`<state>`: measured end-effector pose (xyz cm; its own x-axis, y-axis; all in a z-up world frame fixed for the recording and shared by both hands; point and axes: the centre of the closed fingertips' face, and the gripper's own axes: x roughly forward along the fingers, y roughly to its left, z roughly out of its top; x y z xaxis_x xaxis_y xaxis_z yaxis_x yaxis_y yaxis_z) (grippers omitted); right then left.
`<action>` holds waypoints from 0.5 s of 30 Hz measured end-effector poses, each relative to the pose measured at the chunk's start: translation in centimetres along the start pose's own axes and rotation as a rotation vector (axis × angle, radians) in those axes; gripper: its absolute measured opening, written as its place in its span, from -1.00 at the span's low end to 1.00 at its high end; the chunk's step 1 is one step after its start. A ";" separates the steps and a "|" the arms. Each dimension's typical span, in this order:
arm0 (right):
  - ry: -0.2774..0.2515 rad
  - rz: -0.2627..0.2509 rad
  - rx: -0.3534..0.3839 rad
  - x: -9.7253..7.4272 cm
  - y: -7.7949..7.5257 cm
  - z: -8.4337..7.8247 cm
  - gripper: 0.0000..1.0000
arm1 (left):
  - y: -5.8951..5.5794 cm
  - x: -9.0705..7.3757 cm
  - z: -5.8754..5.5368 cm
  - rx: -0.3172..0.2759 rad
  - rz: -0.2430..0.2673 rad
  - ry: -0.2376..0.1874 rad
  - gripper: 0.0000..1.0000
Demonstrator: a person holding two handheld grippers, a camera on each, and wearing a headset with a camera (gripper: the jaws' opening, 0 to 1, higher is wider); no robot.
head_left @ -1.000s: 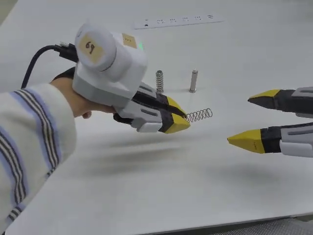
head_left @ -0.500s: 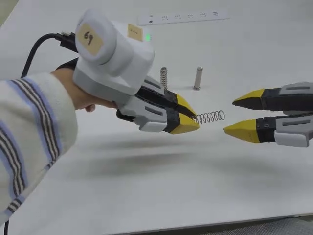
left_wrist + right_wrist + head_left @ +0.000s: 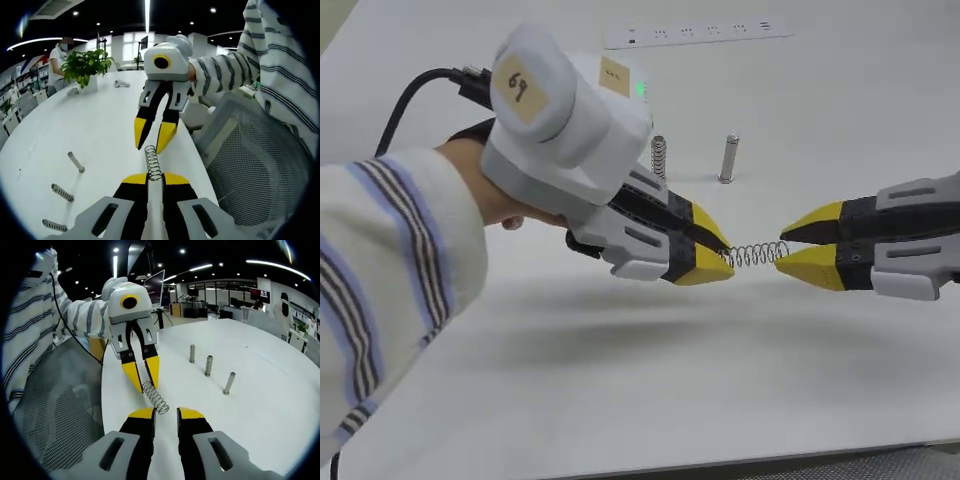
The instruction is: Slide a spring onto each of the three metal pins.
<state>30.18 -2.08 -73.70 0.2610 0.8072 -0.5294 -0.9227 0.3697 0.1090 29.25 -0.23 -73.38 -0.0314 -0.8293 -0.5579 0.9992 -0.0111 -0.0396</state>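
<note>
My left gripper [image 3: 725,258] is shut on one end of a steel spring [image 3: 752,254], which sticks out level above the white table [image 3: 620,380]. My right gripper [image 3: 783,250] stands open a little, its yellow tips on either side of the spring's free end. In the right gripper view the spring [image 3: 155,397] runs from the left gripper [image 3: 143,382] to my right gripper [image 3: 166,412]. Behind stand a bare metal pin [image 3: 729,159] and a pin wearing a spring [image 3: 659,157]. The right gripper view has two sprung pins [image 3: 192,353] [image 3: 208,365] and the bare pin [image 3: 229,383].
A white power strip [image 3: 700,33] lies at the table's far edge. The near table edge runs just below the grippers. A mesh chair [image 3: 250,165] stands beside the table, and a potted plant [image 3: 85,65] sits far down it.
The left gripper has carried the spring to the right. The right gripper has come in from the right and narrowed its jaws around the spring's free end.
</note>
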 end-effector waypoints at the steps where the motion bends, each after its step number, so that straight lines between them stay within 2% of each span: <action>1: 0.006 0.003 -0.005 0.0 0.1 -0.1 -0.73 | -0.1 0.0 0.0 -0.002 -0.005 0.001 -0.96; 8: 0.021 0.029 -0.015 0.3 0.8 -0.7 -0.83 | -0.1 0.2 -0.4 -0.004 -0.016 0.010 -0.97; 15: -0.002 0.036 0.001 0.4 0.8 -0.4 -0.84 | 0.0 -0.1 -0.7 -0.011 -0.015 0.008 -0.97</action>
<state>29.44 -1.68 -74.11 0.2285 0.8208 -0.5236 -0.9311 0.3412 0.1286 29.23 0.21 -73.95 -0.0469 -0.8245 -0.5640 0.9982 -0.0179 -0.0569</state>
